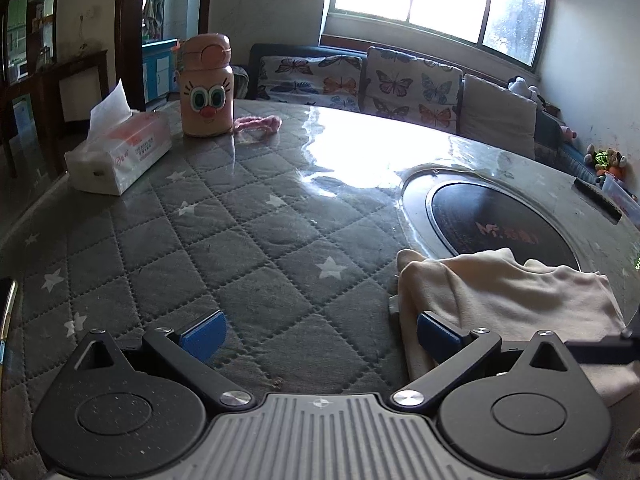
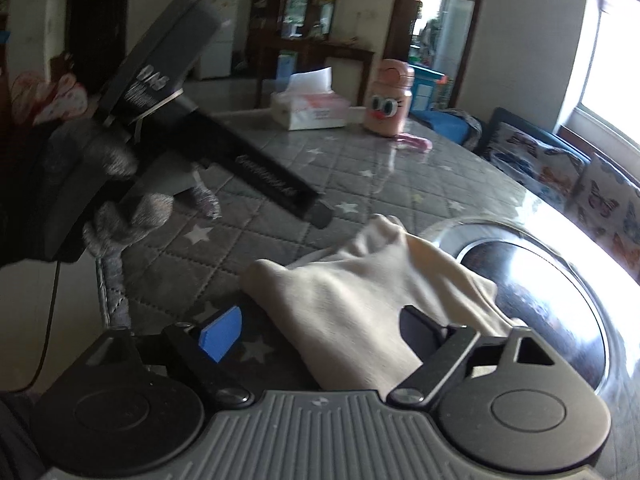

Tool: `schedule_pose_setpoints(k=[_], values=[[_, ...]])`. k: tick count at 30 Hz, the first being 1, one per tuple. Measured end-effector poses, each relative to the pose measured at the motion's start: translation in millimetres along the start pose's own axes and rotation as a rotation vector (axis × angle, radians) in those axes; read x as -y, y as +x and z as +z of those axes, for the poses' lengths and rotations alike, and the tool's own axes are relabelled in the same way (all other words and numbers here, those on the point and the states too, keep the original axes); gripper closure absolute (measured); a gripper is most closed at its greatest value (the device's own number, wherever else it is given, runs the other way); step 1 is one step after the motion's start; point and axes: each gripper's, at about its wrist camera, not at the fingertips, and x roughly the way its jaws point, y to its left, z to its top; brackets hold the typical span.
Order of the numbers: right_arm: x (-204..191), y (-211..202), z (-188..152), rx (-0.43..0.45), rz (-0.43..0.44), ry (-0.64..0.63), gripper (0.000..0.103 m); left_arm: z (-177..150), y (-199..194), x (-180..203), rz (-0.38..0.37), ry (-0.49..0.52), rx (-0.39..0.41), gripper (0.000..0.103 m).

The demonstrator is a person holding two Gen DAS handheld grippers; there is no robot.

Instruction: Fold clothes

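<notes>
L tongs (image 1: pixel 320 338) spread wide | R tongs (image 2: pixel 320 336) spread wide, low

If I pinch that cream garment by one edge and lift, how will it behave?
The cream garment lies in soft wrinkles, so it will probably droop rather than hold shape. It looks thin, so likely light. The table cover is glossy, so a push may slide it, bunching. Both the left gripper and right gripper are open.
</notes>
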Motion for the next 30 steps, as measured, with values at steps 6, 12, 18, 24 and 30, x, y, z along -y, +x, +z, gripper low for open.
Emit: schedule_pose_setpoints(k=[6,12,18,24,30], values=[[-14,17,8,-0.020,0.003,-0.083,0.041,3,3,-8,-0.058,-0.065,-0.024,0.000],[-22,27,13,-0.021,-0.010,-0.130,0.067,6,6,-7,-0.146,-0.135,-0.058,0.001],[-3,16,17,0.022,0.019,-0.018,0.090,10,13,0,-0.215,-0.208,-0.111,0.004],[16,-1,18,0.076,0.049,0.094,0.091,16,19,6,-0.266,-0.278,-0.158,0.008],[30,-10,16,0.113,0.060,0.144,0.092,18,23,10,-0.308,-0.351,-0.197,0.019]])
